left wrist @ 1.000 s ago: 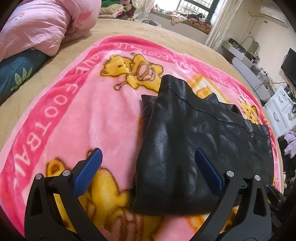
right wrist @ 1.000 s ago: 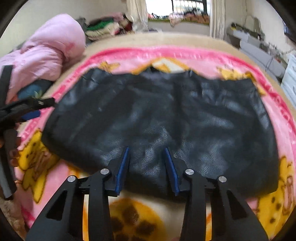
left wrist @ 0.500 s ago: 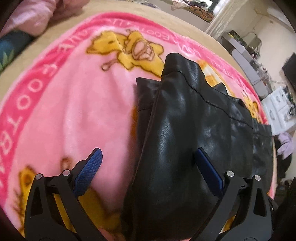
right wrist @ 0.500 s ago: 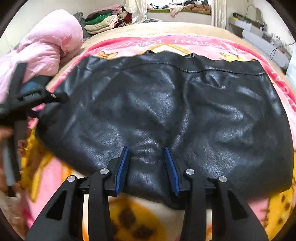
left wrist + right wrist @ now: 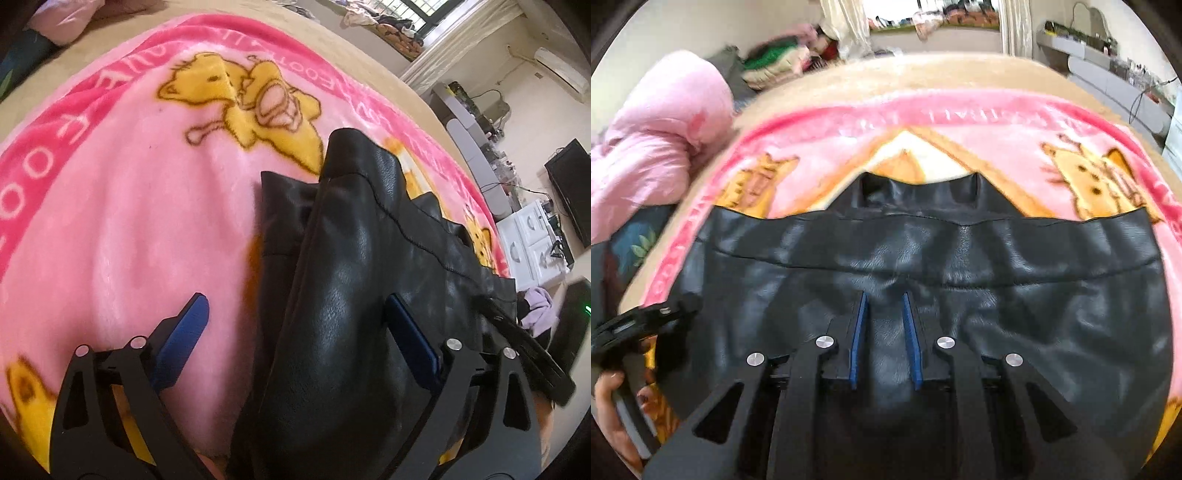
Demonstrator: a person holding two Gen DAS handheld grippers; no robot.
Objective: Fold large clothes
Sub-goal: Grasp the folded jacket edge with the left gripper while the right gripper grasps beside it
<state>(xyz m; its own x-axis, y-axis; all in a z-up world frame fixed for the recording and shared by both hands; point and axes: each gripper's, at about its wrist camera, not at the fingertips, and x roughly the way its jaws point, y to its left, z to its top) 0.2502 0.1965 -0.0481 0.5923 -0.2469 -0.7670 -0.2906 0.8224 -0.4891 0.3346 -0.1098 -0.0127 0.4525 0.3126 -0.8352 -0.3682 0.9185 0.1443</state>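
Note:
A black leather garment [image 5: 1034,295] lies spread on a pink cartoon blanket [image 5: 997,140], its collar at the far edge. My right gripper [image 5: 884,297] sits low over the garment's middle. Its jaws are closing, and the blue pads pinch a raised ridge of leather between them. In the left wrist view the garment [image 5: 351,258] shows its folded left end. My left gripper [image 5: 295,301] straddles that end with its jaws wide and closing slightly; neither pad touches the leather. A hand [image 5: 613,424] holds the left tool at the garment's left edge.
The blanket [image 5: 147,203] covers a tan bed [image 5: 960,70]. A pink duvet [image 5: 653,147] and a pile of clothes [image 5: 775,66] lie at the far left. White drawers [image 5: 532,236] and a dark screen [image 5: 572,192] stand beyond the bed's right side.
My right gripper slid across the garment and narrowed onto a ridge of leather. My left gripper came lower and closer over the garment's left end, with its jaws slightly narrower.

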